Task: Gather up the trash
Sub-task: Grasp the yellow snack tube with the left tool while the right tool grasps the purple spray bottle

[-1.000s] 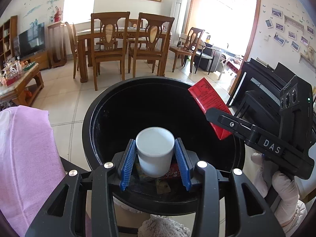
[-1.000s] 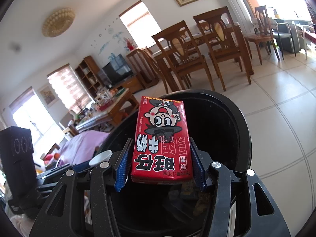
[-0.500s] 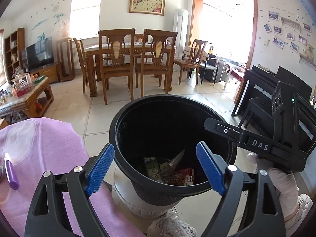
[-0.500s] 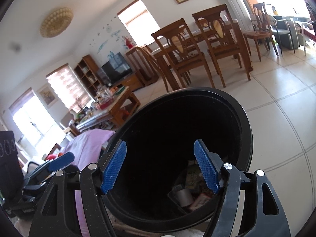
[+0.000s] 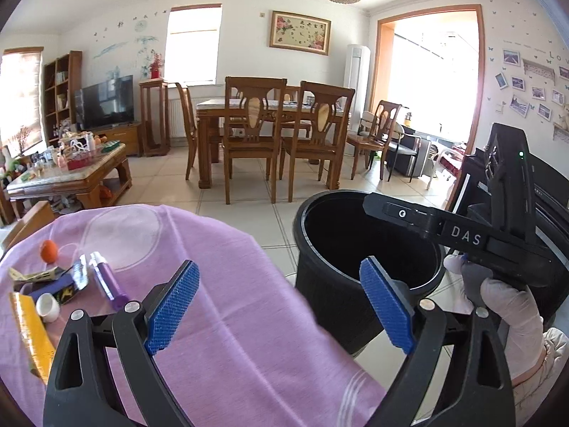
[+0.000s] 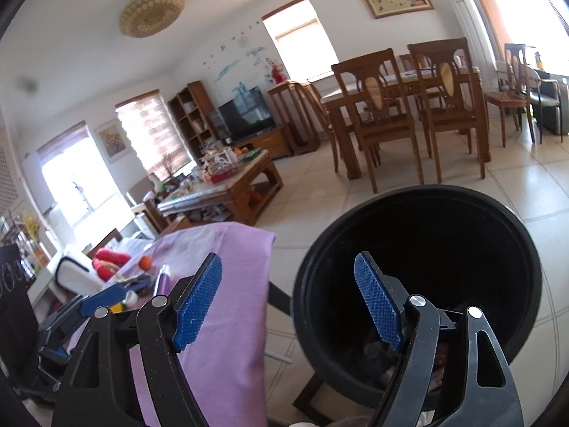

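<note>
My left gripper (image 5: 281, 306) hangs over the purple tablecloth (image 5: 231, 338), its jaws opening with nothing between them. To its right stands the black trash bin (image 5: 330, 299). Loose trash lies at the table's left: an orange ball (image 5: 48, 251), a purple tube (image 5: 106, 279), a white cup (image 5: 48, 306), a yellow packet (image 5: 30, 327) and a dark wrapper (image 5: 69, 283). My right gripper (image 6: 288, 302) is over the gap between the tablecloth (image 6: 220, 338) and the bin (image 6: 355, 213). Its jaws are opening too, and they are empty. Some litter shows dimly at the bin's bottom.
A gloved hand (image 5: 512, 306) holds the right tool beside the bin. A black piano (image 5: 547, 192) stands at the far right. Beyond are tiled floor, a dining table with chairs (image 5: 263, 131) and a cluttered coffee table (image 5: 71, 174).
The left gripper let go of the white cup and the right of the red carton over the bin. Both opened wide, rose and swung left toward the table.
</note>
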`<action>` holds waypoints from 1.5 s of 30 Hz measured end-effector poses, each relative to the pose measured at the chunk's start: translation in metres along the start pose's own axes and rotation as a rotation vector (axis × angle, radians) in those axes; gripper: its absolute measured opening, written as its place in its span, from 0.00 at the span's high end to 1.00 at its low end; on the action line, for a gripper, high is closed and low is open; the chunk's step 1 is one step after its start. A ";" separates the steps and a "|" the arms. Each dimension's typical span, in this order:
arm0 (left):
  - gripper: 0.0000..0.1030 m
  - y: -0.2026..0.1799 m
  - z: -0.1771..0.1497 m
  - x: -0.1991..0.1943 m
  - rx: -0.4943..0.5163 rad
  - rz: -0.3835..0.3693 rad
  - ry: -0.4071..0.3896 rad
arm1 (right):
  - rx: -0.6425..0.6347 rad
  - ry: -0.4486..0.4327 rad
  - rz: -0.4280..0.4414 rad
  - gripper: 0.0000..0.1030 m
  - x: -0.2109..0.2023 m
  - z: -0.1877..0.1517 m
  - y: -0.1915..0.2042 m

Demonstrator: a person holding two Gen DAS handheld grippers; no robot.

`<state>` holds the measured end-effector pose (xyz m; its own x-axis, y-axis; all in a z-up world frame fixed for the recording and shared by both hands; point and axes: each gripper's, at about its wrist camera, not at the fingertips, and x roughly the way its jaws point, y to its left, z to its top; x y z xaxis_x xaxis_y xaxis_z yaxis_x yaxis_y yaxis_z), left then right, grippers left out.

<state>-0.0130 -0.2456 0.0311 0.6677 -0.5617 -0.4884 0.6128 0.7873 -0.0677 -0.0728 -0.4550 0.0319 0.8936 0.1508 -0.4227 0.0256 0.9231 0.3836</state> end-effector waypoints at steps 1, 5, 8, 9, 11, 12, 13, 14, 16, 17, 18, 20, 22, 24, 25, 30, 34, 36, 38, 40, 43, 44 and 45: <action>0.12 0.011 -0.003 -0.005 -0.015 0.016 -0.001 | -0.009 0.007 0.014 0.26 0.007 0.001 0.013; 0.12 0.057 -0.013 -0.024 -0.092 0.086 -0.008 | -0.051 0.038 0.067 0.26 0.033 -0.005 0.061; 0.12 0.091 -0.019 -0.038 -0.148 0.140 -0.014 | -0.081 0.058 0.099 0.26 0.050 -0.010 0.094; 0.12 0.101 -0.023 -0.043 -0.160 0.160 -0.017 | -0.092 0.066 0.109 0.26 0.056 -0.012 0.103; 0.12 0.120 -0.029 -0.053 -0.180 0.218 -0.019 | -0.112 0.083 0.125 0.26 0.066 -0.016 0.119; 0.12 0.130 -0.032 -0.055 -0.194 0.249 -0.020 | -0.122 0.091 0.132 0.26 0.069 -0.019 0.127; 0.12 0.140 -0.035 -0.057 -0.209 0.271 -0.016 | -0.134 0.103 0.139 0.26 0.073 -0.022 0.133; 0.12 0.150 -0.040 -0.059 -0.223 0.281 -0.010 | -0.149 0.120 0.149 0.26 0.079 -0.025 0.139; 0.12 0.170 -0.049 -0.059 -0.259 0.288 0.020 | -0.182 0.156 0.168 0.26 0.090 -0.031 0.153; 0.12 0.178 -0.052 -0.058 -0.278 0.291 0.039 | -0.204 0.176 0.172 0.26 0.098 -0.035 0.162; 0.13 0.185 -0.055 -0.056 -0.298 0.293 0.055 | -0.225 0.193 0.174 0.26 0.103 -0.039 0.169; 0.23 0.196 -0.059 -0.052 -0.337 0.301 0.086 | -0.258 0.218 0.178 0.29 0.116 -0.042 0.184; 0.32 0.204 -0.061 -0.047 -0.350 0.315 0.126 | -0.290 0.248 0.179 0.33 0.131 -0.044 0.197; 0.48 0.211 -0.065 -0.041 -0.377 0.301 0.167 | -0.318 0.263 0.178 0.34 0.143 -0.043 0.208; 0.52 0.214 -0.067 -0.039 -0.388 0.292 0.185 | -0.337 0.274 0.173 0.35 0.151 -0.043 0.214; 0.85 0.222 -0.073 -0.037 -0.395 0.276 0.195 | -0.397 0.359 0.146 0.43 0.198 -0.043 0.239; 0.92 0.214 -0.072 -0.043 -0.368 0.251 0.161 | -0.434 0.431 0.118 0.52 0.234 -0.048 0.248; 0.94 0.209 -0.068 -0.046 -0.347 0.237 0.134 | -0.450 0.460 0.099 0.56 0.250 -0.053 0.250; 0.94 0.205 -0.068 -0.050 -0.337 0.221 0.114 | -0.457 0.494 0.078 0.60 0.264 -0.057 0.251; 0.94 0.206 -0.065 -0.052 -0.335 0.205 0.094 | -0.467 0.510 0.071 0.73 0.273 -0.061 0.252; 0.94 0.205 -0.063 -0.057 -0.330 0.182 0.066 | -0.491 0.493 0.068 0.74 0.273 -0.062 0.252; 0.94 0.204 -0.063 -0.058 -0.327 0.176 0.056 | -0.486 0.489 0.071 0.75 0.271 -0.061 0.250; 0.94 0.203 -0.062 -0.060 -0.324 0.175 0.047 | -0.475 0.488 0.076 0.75 0.269 -0.061 0.247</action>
<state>0.0449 -0.0367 -0.0078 0.7257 -0.4050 -0.5562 0.3204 0.9143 -0.2477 0.1462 -0.1651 -0.0370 0.5777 0.2606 -0.7736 -0.3281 0.9419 0.0724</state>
